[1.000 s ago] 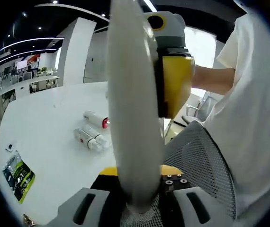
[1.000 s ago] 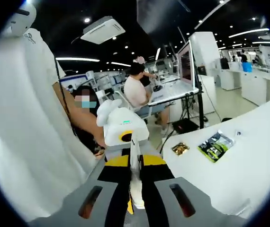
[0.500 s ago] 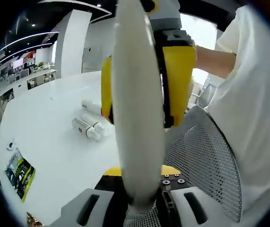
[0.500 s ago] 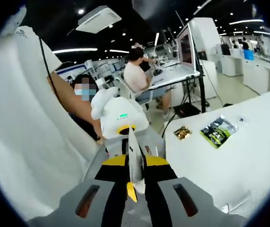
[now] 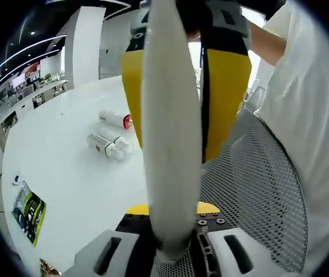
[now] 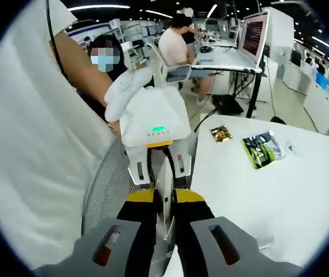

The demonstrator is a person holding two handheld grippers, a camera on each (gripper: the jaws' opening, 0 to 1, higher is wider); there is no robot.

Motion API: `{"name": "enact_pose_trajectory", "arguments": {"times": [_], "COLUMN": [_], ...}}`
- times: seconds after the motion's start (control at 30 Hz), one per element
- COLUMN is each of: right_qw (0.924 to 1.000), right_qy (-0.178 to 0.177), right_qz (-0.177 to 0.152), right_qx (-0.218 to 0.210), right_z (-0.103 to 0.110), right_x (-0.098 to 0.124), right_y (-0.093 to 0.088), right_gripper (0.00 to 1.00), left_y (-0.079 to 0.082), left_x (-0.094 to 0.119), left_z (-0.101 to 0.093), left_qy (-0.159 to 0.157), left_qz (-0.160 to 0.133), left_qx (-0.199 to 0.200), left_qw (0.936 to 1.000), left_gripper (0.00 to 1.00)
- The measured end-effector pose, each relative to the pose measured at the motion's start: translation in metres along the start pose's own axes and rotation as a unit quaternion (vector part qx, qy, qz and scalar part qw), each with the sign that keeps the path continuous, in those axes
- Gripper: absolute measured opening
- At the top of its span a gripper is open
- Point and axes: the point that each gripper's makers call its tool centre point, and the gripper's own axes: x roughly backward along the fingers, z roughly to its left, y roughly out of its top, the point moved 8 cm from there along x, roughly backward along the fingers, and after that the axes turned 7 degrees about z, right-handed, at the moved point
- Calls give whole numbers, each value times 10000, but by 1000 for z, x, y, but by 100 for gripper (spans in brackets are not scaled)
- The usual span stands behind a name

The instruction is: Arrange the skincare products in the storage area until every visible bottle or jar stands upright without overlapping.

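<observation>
Both tongs are closed on one flat white tube. The left tongs [image 5: 170, 254] pinch its near end, and the tube [image 5: 171, 133] stands up tall in the middle of the left gripper view. The right tongs [image 6: 164, 228] hold it edge-on, so in the right gripper view the tube [image 6: 164, 196] looks like a thin strip. It looks soft and light, so a hard squeeze could bend it. A grip low near the cap end may be best. Farther left on the white bench [image 5: 78, 190], three small bottles [image 5: 111, 144] lie on their sides, close together. They look light, smooth and likely to roll, so take each around its middle. A mesh chair [image 5: 257, 196] is on the right.
</observation>
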Motion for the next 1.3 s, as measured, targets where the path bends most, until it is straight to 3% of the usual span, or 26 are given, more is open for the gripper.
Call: {"name": "enact_pose_trajectory", "arguments": {"times": [0.13,0.37,0.53,0.67,0.77,0.83,0.9,1.0,1.17,1.3], "right_qw": [9997,9987,9978,9976,9968,9961,9956,9948,9914,9894], "right_qy": [-96,-232,-394,-516,-669,-789,-883,-993,-1295,-1442], "right_qz": [112,154,261,219,228,217,175,141,175,163], "right_qx": [175,425,471,397,370,325,263,187,76,-6], "right_z": [2,-3,-17,-32,-44,-53,-62,-74,-98,-117], "right_x": [1,7,21,34,44,51,59,68,86,98], "right_y": [1,4,-1,-4,-5,-6,-6,-7,-8,-9], "right_gripper": [5,4,4,4,4,4,4,5,5,5], "left_y": [0,4,3,-6,-22,-32,-41,-41,-42,-47], "left_x": [-1,2,13,26,32,30,28,17,16,12], "left_z": [2,9,26,44,58,62,65,62,62,62], "left_qy": [62,486,863,1274,1634,1715,1844,1749,1772,1780], "left_qz": [-49,-117,-220,12,375,468,841,1051,981,1147], "left_qx": [-78,-159,408,235,99,80,34,-485,-215,-232], "left_qw": [9999,9986,9952,9916,9858,9840,9792,9778,9790,9771], "left_gripper": [23,26,32,34,34,34,34,34,33,33]}}
